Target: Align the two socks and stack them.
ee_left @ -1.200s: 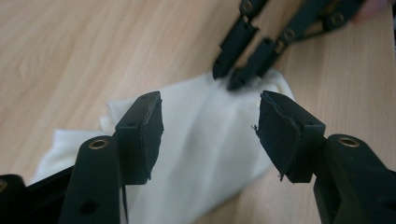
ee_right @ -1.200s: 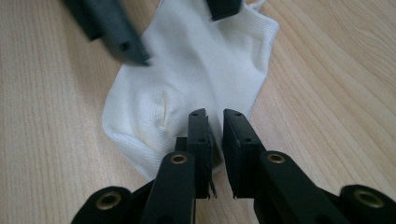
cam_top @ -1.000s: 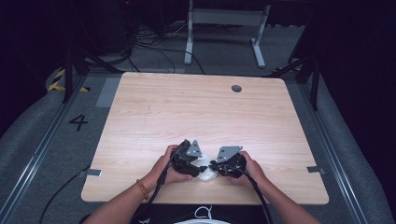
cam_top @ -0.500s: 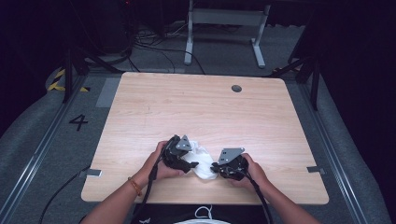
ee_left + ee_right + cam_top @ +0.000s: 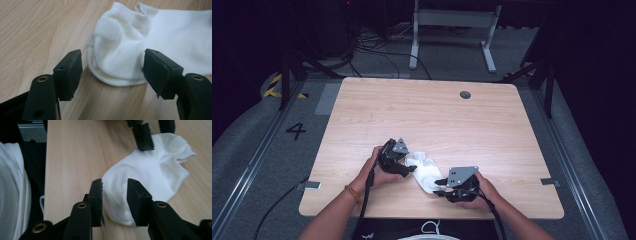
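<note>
White sock (image 5: 424,170) flat near front edge of table (image 5: 492,125), approx. centre, between 2 grippers.
L gripper (image 5: 112,72): jaws apart, straddling cuff end, pads clear of fabric. R gripper (image 5: 115,200): jaws just been opening, toe end between them, pads appear off the knit. Sock looks light, soft, limp w/ no stiffness; will likely droop if lifted. Best hold: pinch ribbed cuff (image 5: 110,28) or toe fold.
</note>
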`<action>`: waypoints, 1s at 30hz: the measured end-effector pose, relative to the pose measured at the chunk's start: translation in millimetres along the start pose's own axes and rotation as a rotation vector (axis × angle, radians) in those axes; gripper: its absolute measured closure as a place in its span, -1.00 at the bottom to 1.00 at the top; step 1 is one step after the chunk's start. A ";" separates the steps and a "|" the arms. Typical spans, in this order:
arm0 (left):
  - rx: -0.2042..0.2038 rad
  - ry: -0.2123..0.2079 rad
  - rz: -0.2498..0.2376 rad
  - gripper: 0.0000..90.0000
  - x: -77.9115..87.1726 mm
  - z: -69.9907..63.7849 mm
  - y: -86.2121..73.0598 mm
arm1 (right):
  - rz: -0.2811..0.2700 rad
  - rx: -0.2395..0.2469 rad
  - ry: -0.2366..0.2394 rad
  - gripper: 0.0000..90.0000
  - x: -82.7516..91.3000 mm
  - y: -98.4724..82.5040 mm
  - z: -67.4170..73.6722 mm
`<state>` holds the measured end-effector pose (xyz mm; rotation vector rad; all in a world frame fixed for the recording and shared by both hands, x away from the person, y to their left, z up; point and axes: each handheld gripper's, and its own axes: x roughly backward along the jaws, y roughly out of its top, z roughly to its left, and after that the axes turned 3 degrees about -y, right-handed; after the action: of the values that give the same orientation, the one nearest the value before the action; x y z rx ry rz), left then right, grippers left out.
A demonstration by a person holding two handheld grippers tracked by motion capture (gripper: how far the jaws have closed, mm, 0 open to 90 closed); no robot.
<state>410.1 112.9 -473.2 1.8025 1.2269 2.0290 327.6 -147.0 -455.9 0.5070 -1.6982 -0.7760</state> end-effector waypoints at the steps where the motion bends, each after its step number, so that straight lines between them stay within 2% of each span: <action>1: -0.007 -0.010 -0.002 -0.29 -0.3 2.6 -0.5 | 0.004 0.005 0.013 0.44 -3.0 -0.1 1.1; 3: 0.012 -0.022 -0.004 -0.29 -0.5 4.1 -1.7 | 0.013 0.021 0.024 0.43 -8.5 -0.2 2.5; 8: -0.003 -0.017 -0.009 -0.31 -1.2 4.5 -2.0 | 0.015 0.021 0.044 0.43 -18.9 -0.6 -1.6; 11: -0.014 -0.011 -0.014 -0.32 -1.5 4.1 -2.0 | 0.023 0.049 0.050 0.42 -24.5 -1.3 -1.5; 14: -0.030 -0.004 -0.019 -0.33 -2.3 4.5 -1.4 | 0.023 0.040 0.064 0.51 -25.4 -1.8 -5.0; 18: -0.053 0.023 -0.019 -0.33 -3.5 3.6 1.1 | 0.023 0.066 0.044 0.60 -25.6 -2.0 -3.6; 20: -0.057 0.026 -0.019 -0.33 -4.8 4.1 2.8 | 0.028 0.090 0.017 0.75 -24.8 -1.6 0.8; 23: -0.053 0.016 -0.025 -0.33 -9.3 5.3 6.4 | 0.029 0.083 0.008 0.81 -24.0 -2.4 0.9; 26: -0.060 0.006 -0.037 -0.33 -14.7 4.8 11.1 | 0.030 0.054 0.011 0.85 -22.3 -3.5 -0.8; 28: -0.072 -0.006 -0.037 -0.33 -18.5 2.1 14.4 | 0.043 0.038 0.026 0.86 -16.7 -5.9 -1.6; 30: -0.102 -0.027 -0.045 -0.33 -25.3 -4.3 20.5 | 0.051 0.025 0.039 0.86 -12.3 -8.4 -1.5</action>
<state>420.8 82.3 -478.5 1.7352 1.1249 1.9979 331.8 -144.7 -470.0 0.4916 -1.6799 -0.7049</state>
